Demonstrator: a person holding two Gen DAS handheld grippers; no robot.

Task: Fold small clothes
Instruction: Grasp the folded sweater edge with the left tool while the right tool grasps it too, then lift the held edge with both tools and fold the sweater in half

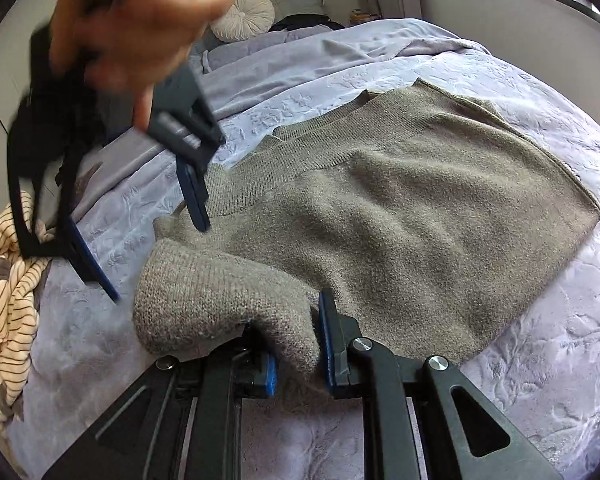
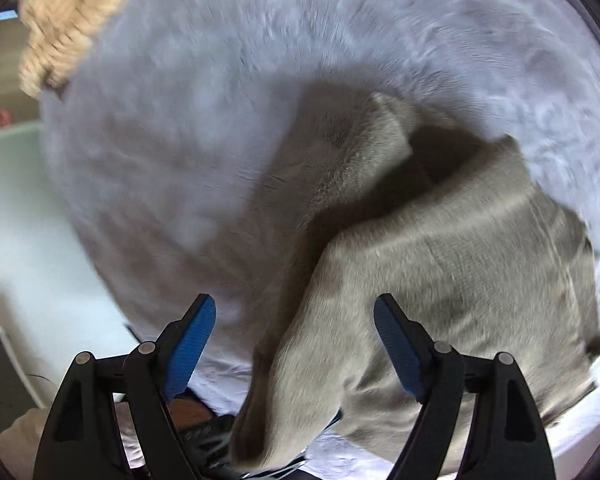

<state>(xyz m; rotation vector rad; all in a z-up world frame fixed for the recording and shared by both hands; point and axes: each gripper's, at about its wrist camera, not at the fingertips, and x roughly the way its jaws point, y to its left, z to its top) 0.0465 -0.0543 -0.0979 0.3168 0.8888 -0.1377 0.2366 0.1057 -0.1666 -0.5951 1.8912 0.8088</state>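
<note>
A taupe knitted sweater lies spread on the lavender bedspread. My left gripper, at the bottom of the left wrist view, is shut on a bunched, lifted sleeve of the sweater. My right gripper, carried by a hand, hovers open over the sweater's ribbed edge at the left. In the blurred right wrist view the right gripper stands wide open above the sweater. The raised sleeve shows between its fingers, untouched by the pads.
A cream striped garment lies crumpled at the bed's left edge, also visible as the striped garment in the right wrist view. A round pillow and grey cushions sit at the bed's head. Pale floor lies beside the bed.
</note>
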